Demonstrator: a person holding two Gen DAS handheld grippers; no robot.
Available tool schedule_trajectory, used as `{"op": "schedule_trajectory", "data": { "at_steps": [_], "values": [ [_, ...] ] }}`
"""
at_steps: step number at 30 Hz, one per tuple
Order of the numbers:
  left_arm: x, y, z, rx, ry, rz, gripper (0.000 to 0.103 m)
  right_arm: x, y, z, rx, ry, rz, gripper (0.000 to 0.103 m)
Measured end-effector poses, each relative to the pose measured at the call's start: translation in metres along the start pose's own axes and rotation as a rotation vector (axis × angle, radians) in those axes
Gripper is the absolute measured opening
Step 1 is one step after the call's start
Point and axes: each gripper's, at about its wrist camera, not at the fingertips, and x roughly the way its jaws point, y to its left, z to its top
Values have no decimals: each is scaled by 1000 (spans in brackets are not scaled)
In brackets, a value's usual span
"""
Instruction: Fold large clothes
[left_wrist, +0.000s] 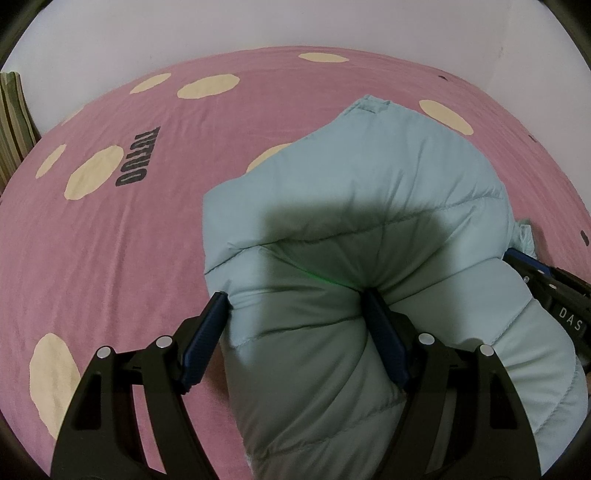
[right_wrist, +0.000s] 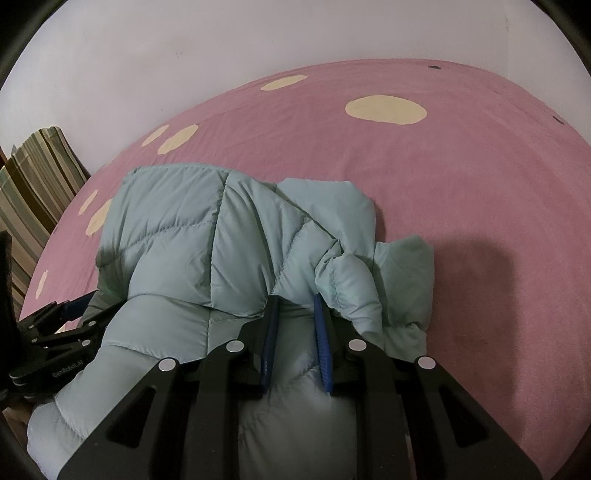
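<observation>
The pale mint-green quilted puffer jacket (left_wrist: 354, 206) lay bunched on the pink bedsheet with cream oval spots (left_wrist: 110, 229), its bulk gathered toward the near edge of the bed and its far end reaching toward the middle. In the right wrist view the jacket (right_wrist: 177, 236) sat toward the left side of the sheet (right_wrist: 461, 206), with a crumpled flap of fabric spilling to its right.

The left gripper (left_wrist: 299, 310) stood with its jaws spread wide around a thick roll of the jacket; the blue-padded fingers (left_wrist: 207, 332) pressed against the padding on either side, so it was grasping the jacket in a broad hold. The right gripper (right_wrist: 295, 306) had its jaws drawn close together, the blue pads (right_wrist: 269, 332) pinching a fold of the same jacket between them. Each gripper showed at the margin of the other's view: the right gripper (left_wrist: 554, 291) at the jacket's right flank, the left gripper (right_wrist: 55, 332) at its left.

Dark lettering (left_wrist: 138, 157) was printed on the sheet left of the jacket. Beyond the far edge of the bed rose a plain white wall (right_wrist: 184, 55), and a striped green-and-brown cushion (right_wrist: 33, 184) stood at the bed's left edge.
</observation>
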Motion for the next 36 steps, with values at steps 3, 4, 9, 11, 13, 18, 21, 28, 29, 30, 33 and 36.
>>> {"op": "schedule_trajectory", "data": {
  "at_steps": [3,4,9,11,13,18,21,28,29,30,33,36],
  "values": [
    [-1,-2,1,8,5,10,76,0,1,2,0,0,-10,19],
    [-2,-1,2,11,5,11,76,-1,2,1,0,-3,-13,19],
    [-16,2,5,14,-14,20,76,-11,10,3,-26,-24,-39,22],
    [-27,3,2,14,-32,32,76,-19,12,3,-33,-28,-49,23],
    [-39,5,-1,1,-46,32,76,-30,14,1,-28,-38,-48,31],
    [-76,16,-17,-83,-84,-5,76,-62,19,-11,-14,-68,-29,42],
    [-100,12,-33,-91,-128,-28,76,-80,23,-23,-14,-101,-29,42],
    [-89,-5,-63,-20,-109,23,76,-81,38,-55,-107,-91,-82,42],
    [-85,-5,-64,-28,-103,18,76,-76,38,-57,-111,-84,-88,42],
    [-81,-3,-64,-41,-93,8,77,-73,37,-58,-109,-79,-90,43],
    [-77,2,-66,-71,-84,-10,77,-69,36,-60,-103,-81,-89,44],
    [-83,1,-67,-78,-108,-6,77,-75,36,-62,-94,-94,-87,45]
  ]
}}
